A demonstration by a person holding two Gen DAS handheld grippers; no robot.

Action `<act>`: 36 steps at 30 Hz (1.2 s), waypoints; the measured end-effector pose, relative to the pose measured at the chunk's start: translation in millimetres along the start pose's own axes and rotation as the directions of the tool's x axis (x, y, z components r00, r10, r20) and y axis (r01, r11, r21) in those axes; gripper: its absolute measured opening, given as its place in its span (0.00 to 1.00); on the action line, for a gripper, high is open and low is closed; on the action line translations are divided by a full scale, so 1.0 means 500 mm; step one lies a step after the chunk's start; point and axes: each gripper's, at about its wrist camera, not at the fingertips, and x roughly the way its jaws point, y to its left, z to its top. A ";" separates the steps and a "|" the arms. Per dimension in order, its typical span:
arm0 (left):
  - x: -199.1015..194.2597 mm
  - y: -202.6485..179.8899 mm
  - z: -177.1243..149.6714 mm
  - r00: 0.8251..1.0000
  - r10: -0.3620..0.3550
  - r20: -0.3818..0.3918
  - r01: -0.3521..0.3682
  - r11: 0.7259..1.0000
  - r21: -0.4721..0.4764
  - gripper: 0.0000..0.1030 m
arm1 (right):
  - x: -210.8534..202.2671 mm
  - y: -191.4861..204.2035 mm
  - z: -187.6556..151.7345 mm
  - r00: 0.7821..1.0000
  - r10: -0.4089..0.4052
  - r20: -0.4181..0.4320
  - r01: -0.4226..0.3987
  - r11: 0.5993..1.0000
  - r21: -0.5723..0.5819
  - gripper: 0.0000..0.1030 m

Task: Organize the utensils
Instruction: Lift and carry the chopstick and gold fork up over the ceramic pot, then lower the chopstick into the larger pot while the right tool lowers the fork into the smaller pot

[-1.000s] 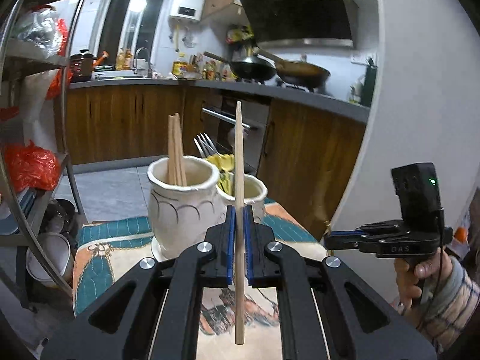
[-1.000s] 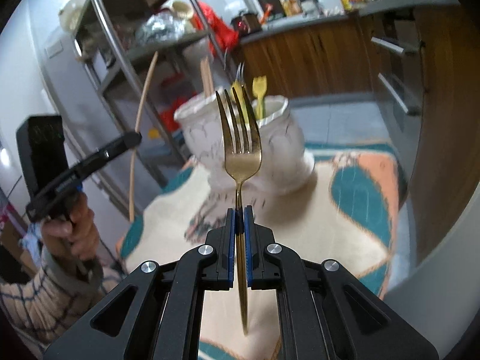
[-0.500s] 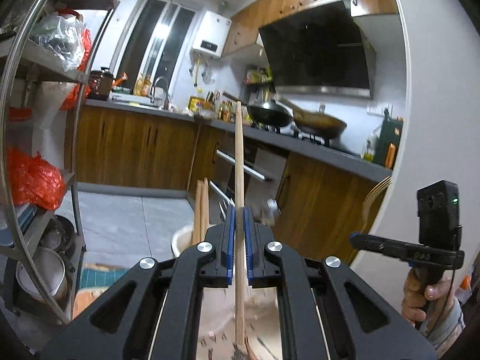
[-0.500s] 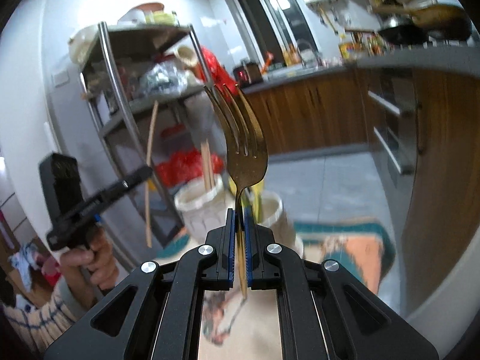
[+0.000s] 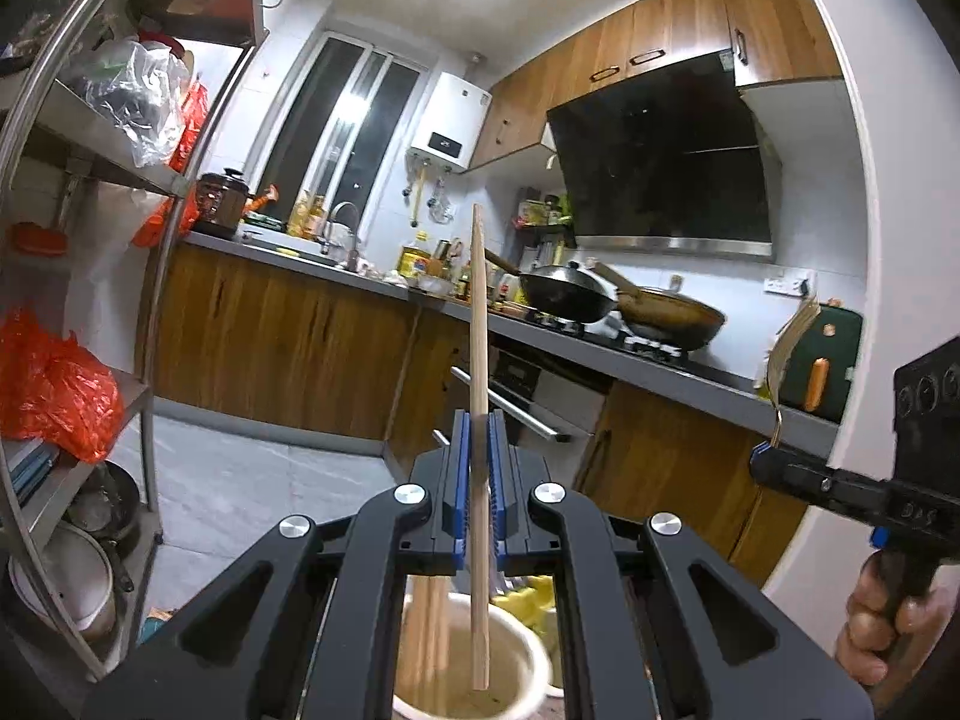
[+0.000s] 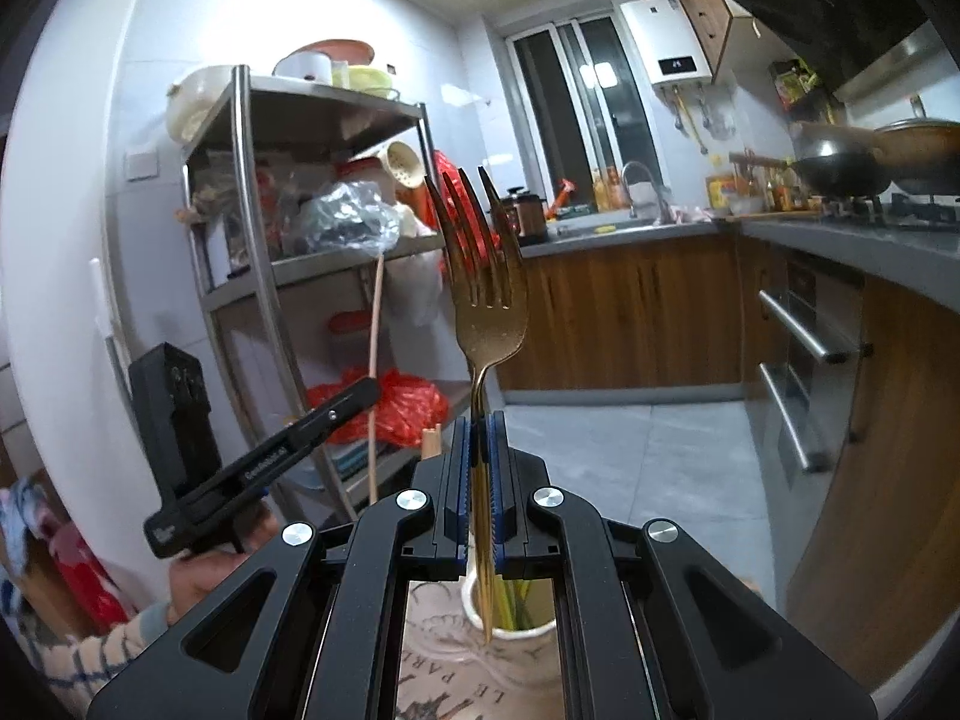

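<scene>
My left gripper [image 5: 478,480] is shut on a wooden chopstick [image 5: 479,324] held upright; its lower end hangs over the mouth of a white ceramic jar [image 5: 528,657] that holds other chopsticks [image 5: 427,630]. My right gripper [image 6: 478,480] is shut on a gold fork [image 6: 486,312], tines up; its handle tip hangs just above a second white jar [image 6: 516,639] holding yellow utensils [image 6: 516,600]. The right gripper also shows at the right of the left wrist view [image 5: 765,459], and the left gripper at the left of the right wrist view [image 6: 372,387].
A steel shelf rack [image 5: 150,312] with bags and pots stands at the left. A wooden counter [image 5: 300,330] with woks [image 5: 570,297] and an oven runs along the back. The jars stand on a printed cloth [image 6: 444,678].
Both grippers rose and moved over the jars. The jars have slid from mid-view to the bottom edge, and the chopstick end and fork handle now hang over their mouths.
</scene>
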 end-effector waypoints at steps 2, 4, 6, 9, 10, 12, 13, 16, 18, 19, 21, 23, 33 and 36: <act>0.016 0.007 -0.010 1.000 0.015 -0.009 -0.015 1.000 0.002 0.05 | 0.012 -0.004 0.000 1.000 0.004 -0.003 -0.004 1.000 0.000 0.06; 0.028 0.012 -0.023 1.000 0.021 -0.020 -0.021 1.000 -0.005 0.05 | 0.027 -0.009 -0.002 1.000 -0.006 -0.010 0.006 1.000 -0.007 0.06; 0.035 0.013 -0.035 0.999 0.030 -0.024 -0.030 1.000 0.000 0.05 | 0.038 -0.012 -0.002 1.000 -0.022 -0.015 0.022 1.000 -0.015 0.07; 0.036 0.012 -0.050 0.999 0.039 -0.026 -0.039 0.999 0.009 0.05 | 0.054 -0.020 -0.008 0.999 -0.027 -0.029 0.026 1.000 -0.009 0.06; 0.034 0.012 -0.057 0.999 0.049 -0.024 -0.048 0.999 0.015 0.05 | 0.062 -0.021 -0.012 0.999 -0.030 -0.038 0.030 0.999 -0.011 0.06; 0.032 0.011 -0.068 0.998 0.056 -0.028 -0.055 0.998 0.016 0.05 | 0.077 -0.020 -0.022 0.997 -0.039 -0.063 0.038 0.999 -0.019 0.06; 0.032 0.012 -0.074 0.998 0.062 -0.031 -0.061 0.998 0.019 0.05 | 0.085 -0.020 -0.029 0.996 -0.043 -0.077 0.041 0.999 -0.023 0.06; 0.028 0.010 -0.088 0.996 0.077 -0.045 -0.076 0.997 0.029 0.05 | 0.110 -0.020 -0.052 0.990 -0.060 -0.128 0.055 0.998 -0.038 0.06; 0.027 0.011 -0.095 0.995 0.087 -0.057 -0.085 0.996 0.035 0.05 | 0.120 -0.022 -0.064 0.986 -0.066 -0.150 0.060 0.997 -0.039 0.07; 0.025 0.010 -0.100 0.994 0.092 -0.062 -0.090 0.995 0.036 0.05 | 0.122 -0.022 -0.068 0.985 -0.067 -0.158 0.062 0.997 -0.039 0.07; 0.023 0.009 -0.106 0.992 0.101 -0.071 -0.098 0.994 0.042 0.05 | 0.127 -0.025 -0.078 0.982 -0.070 -0.174 0.064 0.997 -0.038 0.07; 0.023 0.010 -0.112 0.991 0.109 -0.075 -0.106 0.993 0.046 0.05 | 0.132 -0.025 -0.086 0.980 -0.070 -0.188 0.063 0.997 -0.038 0.07; 0.024 -0.007 -0.119 0.984 0.158 -0.081 -0.151 0.985 0.084 0.05 | 0.162 -0.018 -0.107 0.970 -0.075 -0.231 0.066 0.997 -0.048 0.07; 0.025 -0.009 -0.119 0.984 0.159 -0.086 -0.151 0.985 0.089 0.05 | 0.169 -0.022 -0.110 0.970 -0.077 -0.233 0.069 0.997 -0.041 0.07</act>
